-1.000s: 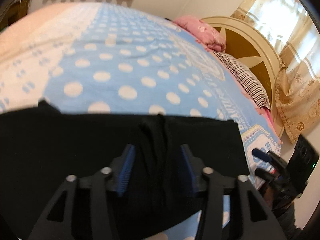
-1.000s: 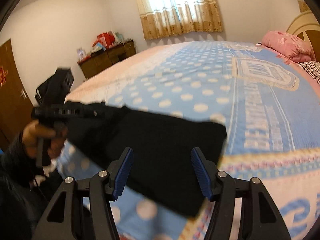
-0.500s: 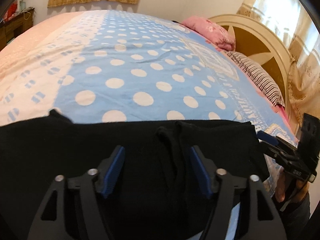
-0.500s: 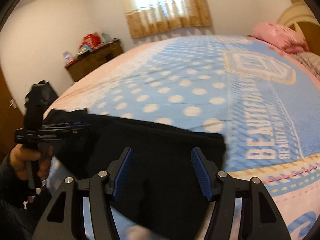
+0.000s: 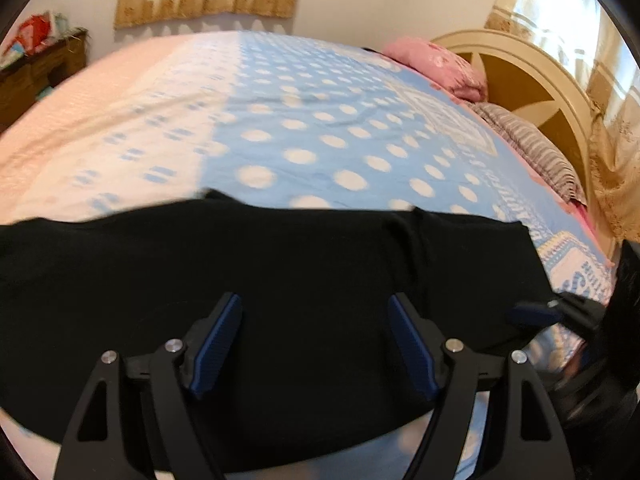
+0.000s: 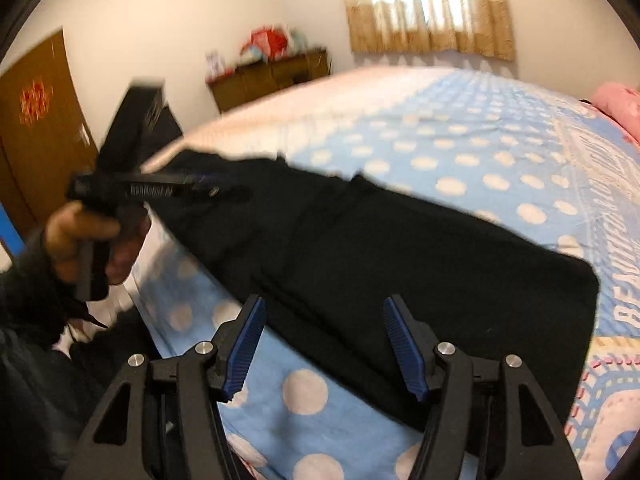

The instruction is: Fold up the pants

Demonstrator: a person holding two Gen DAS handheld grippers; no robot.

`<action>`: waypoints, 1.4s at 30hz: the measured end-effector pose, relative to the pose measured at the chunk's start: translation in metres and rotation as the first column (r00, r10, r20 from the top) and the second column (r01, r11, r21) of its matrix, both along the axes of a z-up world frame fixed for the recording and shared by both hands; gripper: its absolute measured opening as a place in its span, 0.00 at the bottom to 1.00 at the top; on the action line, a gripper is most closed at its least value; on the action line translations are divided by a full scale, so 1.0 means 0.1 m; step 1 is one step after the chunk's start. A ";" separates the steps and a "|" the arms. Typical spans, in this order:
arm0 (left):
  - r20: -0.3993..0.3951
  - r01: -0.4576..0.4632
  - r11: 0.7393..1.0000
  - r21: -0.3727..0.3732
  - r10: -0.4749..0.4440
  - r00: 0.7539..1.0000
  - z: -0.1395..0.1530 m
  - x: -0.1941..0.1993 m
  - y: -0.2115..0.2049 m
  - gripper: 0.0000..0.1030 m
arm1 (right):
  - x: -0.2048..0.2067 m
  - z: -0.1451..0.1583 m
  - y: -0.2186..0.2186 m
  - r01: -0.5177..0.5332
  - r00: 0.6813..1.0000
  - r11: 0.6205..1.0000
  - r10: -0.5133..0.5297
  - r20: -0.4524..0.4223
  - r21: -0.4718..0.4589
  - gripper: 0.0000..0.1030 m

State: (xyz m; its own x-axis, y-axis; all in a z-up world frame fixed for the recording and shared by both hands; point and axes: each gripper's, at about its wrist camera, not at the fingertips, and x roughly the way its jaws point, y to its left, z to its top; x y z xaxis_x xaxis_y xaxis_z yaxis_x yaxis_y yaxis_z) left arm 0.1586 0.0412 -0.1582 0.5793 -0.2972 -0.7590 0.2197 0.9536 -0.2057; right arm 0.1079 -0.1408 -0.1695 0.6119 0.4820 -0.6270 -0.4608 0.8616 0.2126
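Pants (image 5: 304, 304) black, folded, lengthwise along near bed (image 5: 320, 120) edge

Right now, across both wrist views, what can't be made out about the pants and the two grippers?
- Pants: in the left wrist view the left end runs off the frame edge; solid black hides the fold lines.
- Left gripper: motion-blurred in the right wrist view, its tips lost against the black cloth. Its jaws are opening, nothing gripped.
- Right gripper: at the left wrist view's right edge, only one blurred finger shows.
- Person's hand: blurred.
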 end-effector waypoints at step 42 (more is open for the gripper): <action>0.117 -0.192 0.953 -0.236 0.224 0.967 0.64 -0.23 1.56 0.26 | -0.02 0.15 -0.36 0.188 0.978 0.979 -0.193 0.076 0.074 0.62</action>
